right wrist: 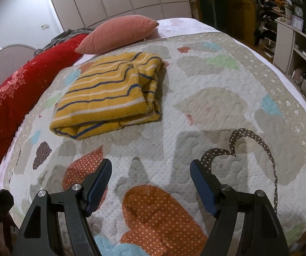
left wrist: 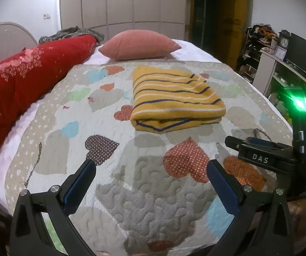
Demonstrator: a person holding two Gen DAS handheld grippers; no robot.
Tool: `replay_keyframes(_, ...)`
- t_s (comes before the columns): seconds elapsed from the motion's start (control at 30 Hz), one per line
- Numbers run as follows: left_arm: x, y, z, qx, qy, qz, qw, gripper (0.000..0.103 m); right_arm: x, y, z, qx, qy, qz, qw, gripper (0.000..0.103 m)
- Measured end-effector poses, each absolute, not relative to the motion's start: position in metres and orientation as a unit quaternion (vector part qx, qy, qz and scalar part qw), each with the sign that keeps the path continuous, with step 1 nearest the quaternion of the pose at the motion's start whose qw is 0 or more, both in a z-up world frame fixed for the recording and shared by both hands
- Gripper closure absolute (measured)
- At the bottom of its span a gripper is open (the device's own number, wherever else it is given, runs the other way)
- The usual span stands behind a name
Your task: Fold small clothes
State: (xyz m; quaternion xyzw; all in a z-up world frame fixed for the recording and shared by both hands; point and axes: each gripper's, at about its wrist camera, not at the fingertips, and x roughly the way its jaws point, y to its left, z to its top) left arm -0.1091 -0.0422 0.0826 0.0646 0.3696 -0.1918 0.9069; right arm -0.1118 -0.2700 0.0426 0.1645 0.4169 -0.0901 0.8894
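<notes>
A small yellow garment (left wrist: 174,98) with white and navy stripes lies folded into a thick rectangle on the heart-patterned quilt (left wrist: 131,192). In the right wrist view the same folded garment (right wrist: 110,98) sits up and to the left on the quilt (right wrist: 217,98). My left gripper (left wrist: 150,166) is open over bare quilt, well short of the garment, nothing between its blue pads. My right gripper (right wrist: 150,168) is open too, with only quilt between its fingers, and the garment lies beyond its left finger. The right gripper's body (left wrist: 280,160) shows at the right edge of the left wrist view.
A pink pillow (left wrist: 139,44) lies behind the garment near the head of the bed. A long red bolster (left wrist: 23,79) runs along the left side. Shelves with clutter (left wrist: 280,64) stand to the right of the bed, and wardrobe doors (left wrist: 121,2) behind it.
</notes>
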Motion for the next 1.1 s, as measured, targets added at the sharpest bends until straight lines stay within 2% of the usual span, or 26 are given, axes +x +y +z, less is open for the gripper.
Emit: replay_keyframes(1.1, -0.088, 0.004, 0.051, 0.060, 0.420, -0.119, 0.898, 0.000, -0.100, -0.213, 0.052, 0.067, 0.429, -0.079, 0.897, 0.020)
